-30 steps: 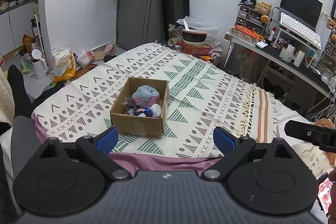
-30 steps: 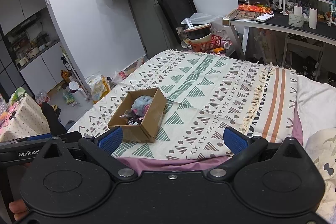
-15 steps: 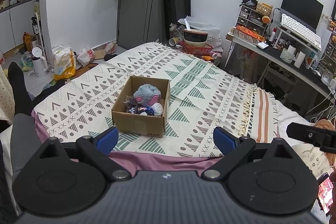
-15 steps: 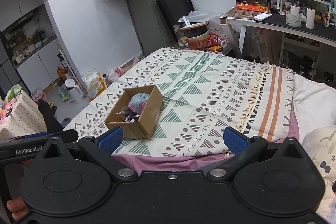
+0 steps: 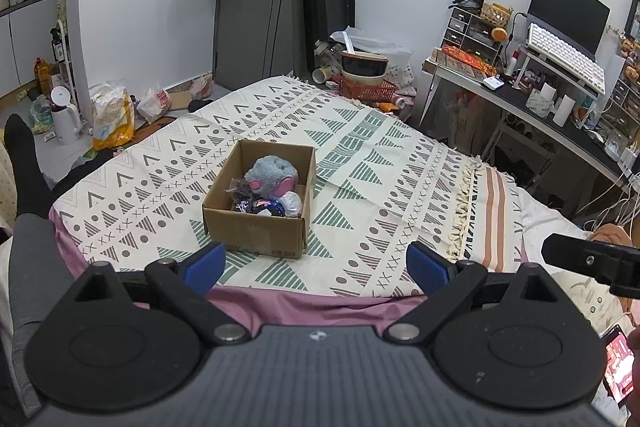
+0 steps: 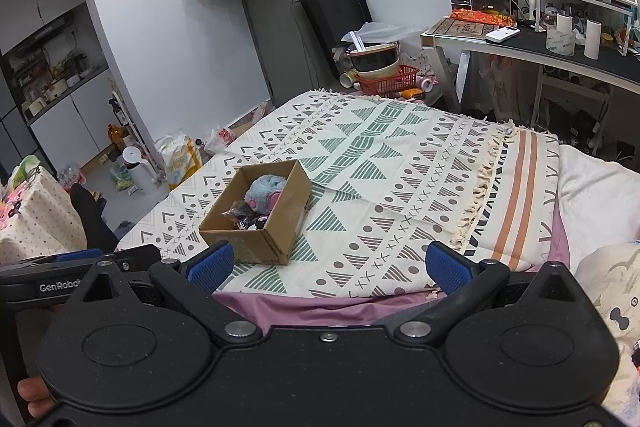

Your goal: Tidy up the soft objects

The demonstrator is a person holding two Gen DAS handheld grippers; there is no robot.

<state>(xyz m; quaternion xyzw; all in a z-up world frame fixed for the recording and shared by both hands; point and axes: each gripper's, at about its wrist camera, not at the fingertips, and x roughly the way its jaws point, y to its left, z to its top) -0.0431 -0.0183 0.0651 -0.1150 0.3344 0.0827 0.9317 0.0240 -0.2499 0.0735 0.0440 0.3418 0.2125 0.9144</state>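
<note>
From the left wrist camera, the left gripper [image 5: 316,265] is held above the near edge of the bed with its two blue-padded fingers [image 5: 205,266] spread wide apart and nothing between them. Ahead of it, an open brown cardboard box [image 5: 256,229] sits on the cream blanket printed with green and brown triangles [image 5: 384,187], near the gripper but not touching it. Inside the box lie a fluffy grey-blue plush toy with pink patches [image 5: 272,177], a dark crinkled wrapper [image 5: 239,187] at its left, and a small white soft lump [image 5: 292,203] against the right wall. At the right edge of this view a black bar of the other tool [image 5: 592,261] juts in, well apart from the box. From the right wrist camera, the right gripper [image 6: 330,265] likewise has its blue pads [image 6: 446,267] far apart and empty, hovering over the purple sheet [image 6: 304,309] at the bed's edge. The same cardboard box [image 6: 260,241] sits ahead and to the left on the patterned blanket [image 6: 400,187], with the grey-blue plush [image 6: 264,189] at its far end. The left tool's black body [image 6: 60,277] shows at the lower left, with a fingertip [image 6: 32,393] beneath it.
</note>
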